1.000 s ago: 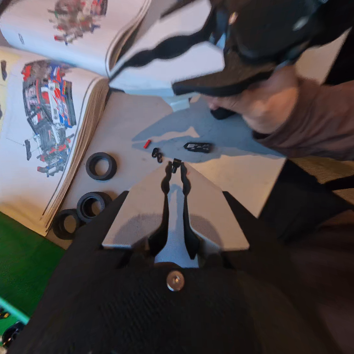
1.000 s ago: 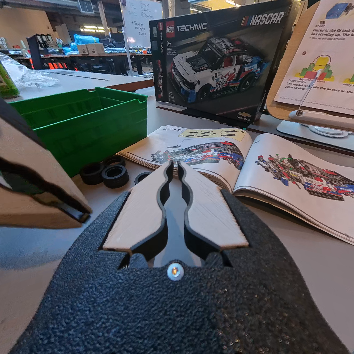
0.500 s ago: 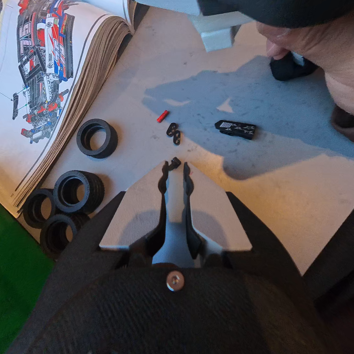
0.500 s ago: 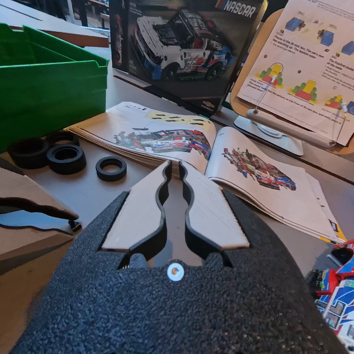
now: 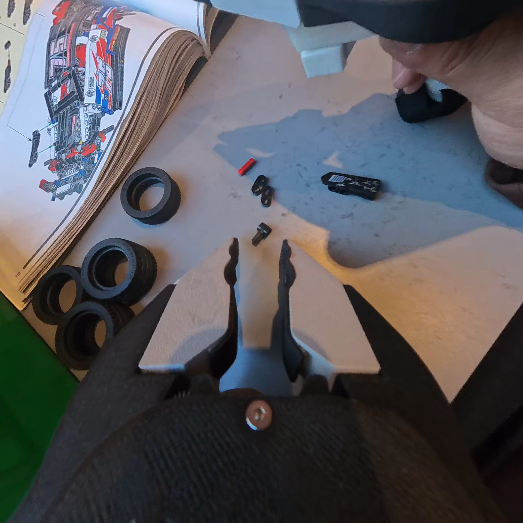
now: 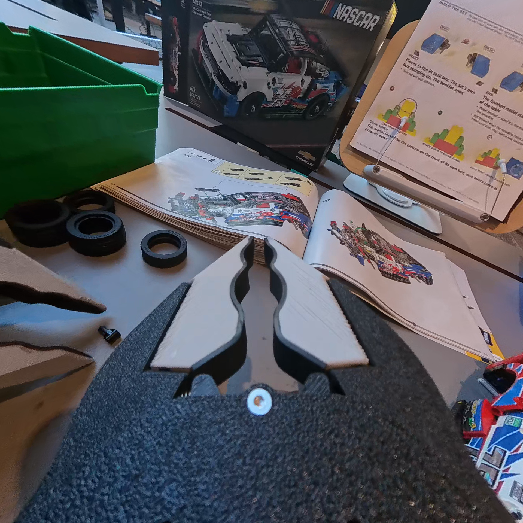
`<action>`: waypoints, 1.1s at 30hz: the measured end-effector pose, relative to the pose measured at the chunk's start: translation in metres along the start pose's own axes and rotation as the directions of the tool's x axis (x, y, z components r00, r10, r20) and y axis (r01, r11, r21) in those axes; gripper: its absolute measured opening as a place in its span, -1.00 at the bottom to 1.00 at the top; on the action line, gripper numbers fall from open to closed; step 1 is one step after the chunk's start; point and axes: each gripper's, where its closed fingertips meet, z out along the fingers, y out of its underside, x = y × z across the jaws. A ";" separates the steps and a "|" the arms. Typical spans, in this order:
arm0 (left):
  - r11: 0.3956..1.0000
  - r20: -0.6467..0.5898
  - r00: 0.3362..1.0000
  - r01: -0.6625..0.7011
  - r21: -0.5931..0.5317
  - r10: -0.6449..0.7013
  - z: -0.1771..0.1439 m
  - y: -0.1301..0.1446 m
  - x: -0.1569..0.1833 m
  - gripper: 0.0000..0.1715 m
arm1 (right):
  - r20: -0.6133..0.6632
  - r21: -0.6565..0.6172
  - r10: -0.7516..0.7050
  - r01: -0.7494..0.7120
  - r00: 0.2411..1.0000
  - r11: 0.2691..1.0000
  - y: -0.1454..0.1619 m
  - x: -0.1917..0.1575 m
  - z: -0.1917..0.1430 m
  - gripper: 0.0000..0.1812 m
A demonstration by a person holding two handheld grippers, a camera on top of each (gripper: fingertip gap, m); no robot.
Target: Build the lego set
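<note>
On the table just ahead of the left gripper [image 5: 259,243], whose fingers now stand apart, the small black pin [image 5: 261,233] lies released, no longer pinched as a second ago, so it probably needs a new grasp, while the right gripper [image 6: 258,239] stays nearly closed and empty.

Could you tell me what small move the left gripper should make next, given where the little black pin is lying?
Probably ease the left gripper forward and down, then close. Its jaws stand open and empty, and the small black pin lies loose on the table just beyond the fingertips, roughly centred between them. The right gripper is nearly closed and holds nothing.
</note>
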 end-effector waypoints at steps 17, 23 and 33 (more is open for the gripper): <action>0.991 0.009 0.998 -0.063 0.116 0.062 0.008 -0.023 -0.002 -0.59 | 0.013 -0.005 0.029 -0.029 1.000 1.000 0.002 0.000 -0.001 -0.90; 0.895 0.106 0.969 -0.247 0.371 0.223 -0.013 -0.079 0.000 -0.55 | 0.030 -0.031 0.070 -0.070 0.997 0.997 0.006 0.002 0.002 -0.80; 0.743 0.053 0.940 -0.300 0.598 0.337 -0.027 -0.121 0.015 -0.76 | 0.052 -0.044 0.272 -0.270 0.961 0.962 0.012 0.023 0.004 -0.76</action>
